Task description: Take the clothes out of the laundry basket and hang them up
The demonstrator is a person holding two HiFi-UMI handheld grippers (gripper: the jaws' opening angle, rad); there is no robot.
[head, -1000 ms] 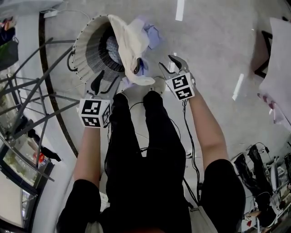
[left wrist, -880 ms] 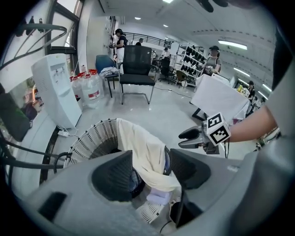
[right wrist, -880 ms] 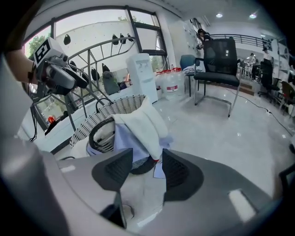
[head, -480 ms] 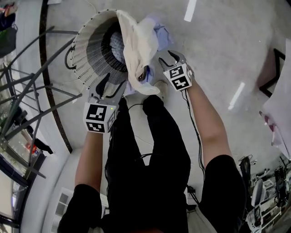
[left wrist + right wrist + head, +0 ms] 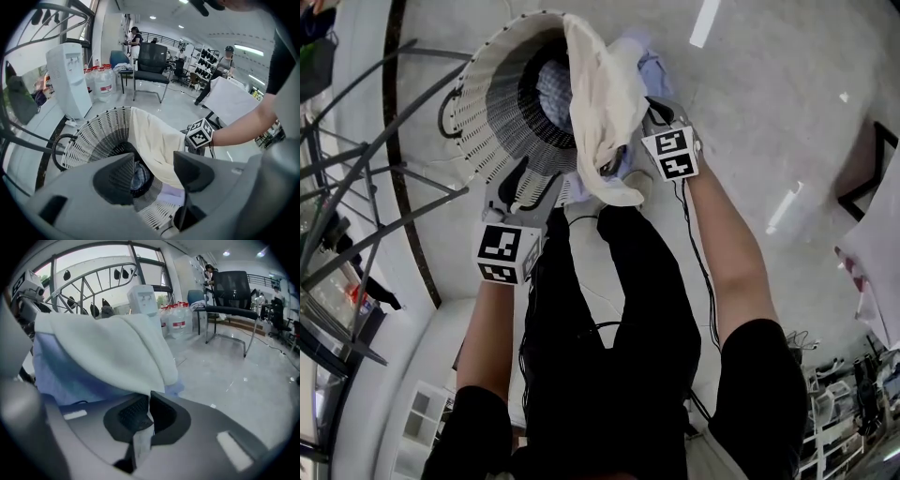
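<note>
On a glossy pale floor [image 5: 750,84] stood one basket [image 5: 478,103], one chair [image 5: 151,63] and one water dispenser [image 5: 68,77]. The right gripper [image 5: 147,397] had just closed, pinching the cream cloth [image 5: 605,94] draped over the basket's rim. The left gripper [image 5: 154,171] gaped wide, empty.

The scene is viewed from the head, steeply downward, with the laundry basket [image 5: 478,94] close below. The left gripper view is taken from just above the basket's rim and is directed into it. The right gripper view is held very near the cream cloth [image 5: 103,348], facing across the room. The cloth is shared by all three views, and the black chair [image 5: 152,61] by both gripper views.
</note>
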